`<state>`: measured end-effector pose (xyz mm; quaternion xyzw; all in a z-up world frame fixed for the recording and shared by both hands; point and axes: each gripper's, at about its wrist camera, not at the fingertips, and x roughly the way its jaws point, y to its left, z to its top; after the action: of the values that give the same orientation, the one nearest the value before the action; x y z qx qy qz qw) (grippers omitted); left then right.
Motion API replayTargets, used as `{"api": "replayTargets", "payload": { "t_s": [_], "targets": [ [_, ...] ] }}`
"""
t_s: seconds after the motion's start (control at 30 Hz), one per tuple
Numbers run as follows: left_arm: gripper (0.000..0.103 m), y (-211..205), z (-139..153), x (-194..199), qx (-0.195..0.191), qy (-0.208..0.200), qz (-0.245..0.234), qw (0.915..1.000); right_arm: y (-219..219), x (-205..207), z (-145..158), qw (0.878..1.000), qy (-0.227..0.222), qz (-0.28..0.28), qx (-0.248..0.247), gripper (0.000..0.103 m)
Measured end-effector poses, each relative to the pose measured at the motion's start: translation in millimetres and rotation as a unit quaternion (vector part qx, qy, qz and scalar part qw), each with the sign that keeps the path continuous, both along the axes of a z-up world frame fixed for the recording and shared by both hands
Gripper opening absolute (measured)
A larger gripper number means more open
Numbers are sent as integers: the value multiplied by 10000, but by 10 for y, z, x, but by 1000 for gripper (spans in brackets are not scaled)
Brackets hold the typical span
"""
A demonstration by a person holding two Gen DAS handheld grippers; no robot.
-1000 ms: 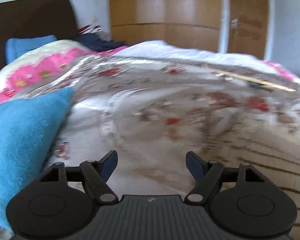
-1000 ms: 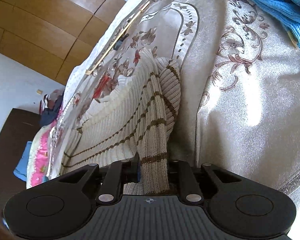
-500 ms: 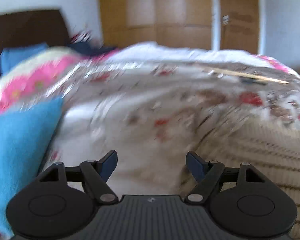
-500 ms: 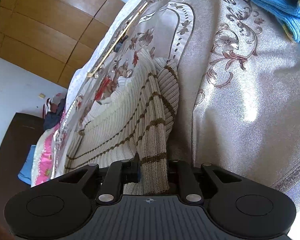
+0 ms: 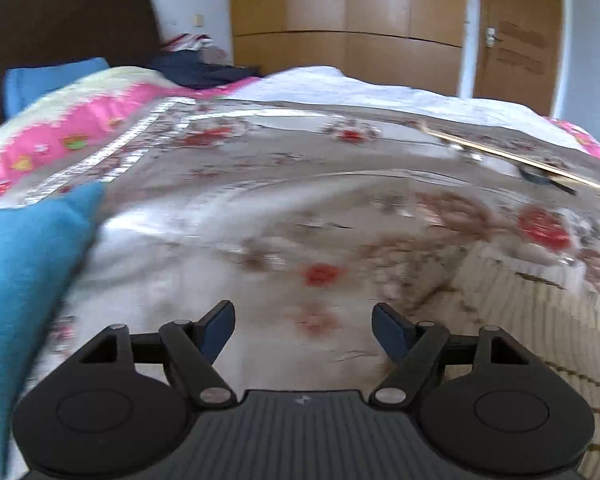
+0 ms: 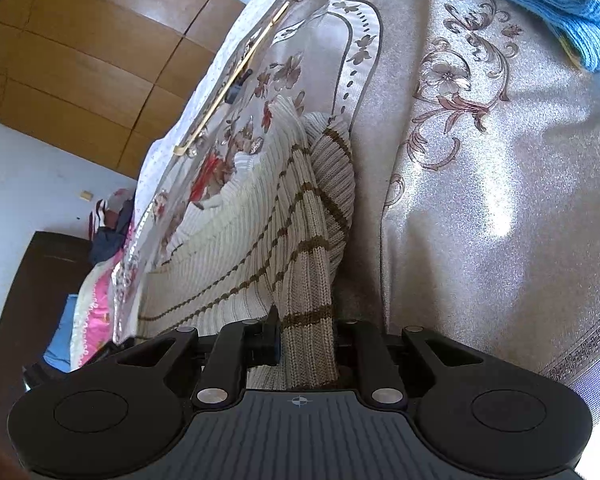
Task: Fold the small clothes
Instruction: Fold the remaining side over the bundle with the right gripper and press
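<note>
A small cream ribbed sweater with thin brown stripes point(image 6: 236, 248) lies on the floral bedspread point(image 6: 480, 200). My right gripper point(image 6: 304, 332) is shut on a folded edge of it, and the cloth runs up from the jaws. In the left wrist view the sweater point(image 5: 540, 320) shows at the lower right. My left gripper point(image 5: 303, 324) is open and empty above the bedspread point(image 5: 280, 200), to the left of the sweater.
A blue cloth point(image 5: 24, 280) lies at the left of the bed. A blue knit garment point(image 6: 552, 4) lies at the top right. A thin wooden stick point(image 5: 516, 156) rests on the far bedspread. Wooden wardrobe point(image 5: 348, 20), dark headboard point(image 5: 60, 28) and pink quilt point(image 5: 88, 120) lie beyond.
My left gripper has swung over the bed, first towards the sweater, then back a little to the left, staying open. My right gripper keeps its hold and has shifted slightly.
</note>
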<state>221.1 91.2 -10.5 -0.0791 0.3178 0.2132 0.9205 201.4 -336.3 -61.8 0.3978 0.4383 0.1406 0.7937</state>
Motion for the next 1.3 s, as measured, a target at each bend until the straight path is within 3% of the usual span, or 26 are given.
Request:
{"api": "replayTargets", "payload": {
  "t_s": [0.1,0.17,0.27,0.37,0.4,0.5,0.57,0.7,0.83,0.9,1.07,1.2,1.3],
  "targets": [
    [86,-93,57,-244,-103,-189,-316,9993,1,-22,4,10000,-32,-36,17,15],
    [86,-322,109,-457,-45,-363,-888,9954,9,-46,5,10000,-43,-76,14,15],
    [86,-743,112,-747,-71,-554,-1975,9787,24,-64,20,9999,-21,-162,13,15],
    [86,-1163,-25,-837,370,-599,-2817,9569,73,-76,95,9997,2,-205,-115,15],
    [86,-1250,-81,-827,524,-539,-2908,9538,91,-79,138,9997,-8,-210,-157,15],
    [86,-1290,-355,-697,346,18,-3002,9533,171,-78,309,9993,-47,-237,-295,15],
    [86,-1228,-410,-761,252,-150,-3043,9521,264,-68,461,9990,-113,-193,-388,16],
    [86,-1190,-391,-750,36,-89,-3090,9510,608,24,809,9964,-358,-13,-774,16],
    [86,-1136,-376,-714,-132,24,-3254,9455,1192,202,1107,9906,-608,337,-1178,16],
    [86,-1050,-342,-672,-444,99,-3282,9435,1536,294,1193,9857,-696,585,-1422,16],
    [86,-570,-128,-767,-1630,191,-3198,9332,2455,522,1138,9680,-650,1350,-2013,16],
    [86,-276,-140,-945,-1764,164,-2944,9391,3009,649,914,9504,-532,1869,-2428,22],
    [86,-172,-157,-953,-2064,145,-2862,9356,3184,641,836,9428,-464,2057,-2581,27]
  ]
}}
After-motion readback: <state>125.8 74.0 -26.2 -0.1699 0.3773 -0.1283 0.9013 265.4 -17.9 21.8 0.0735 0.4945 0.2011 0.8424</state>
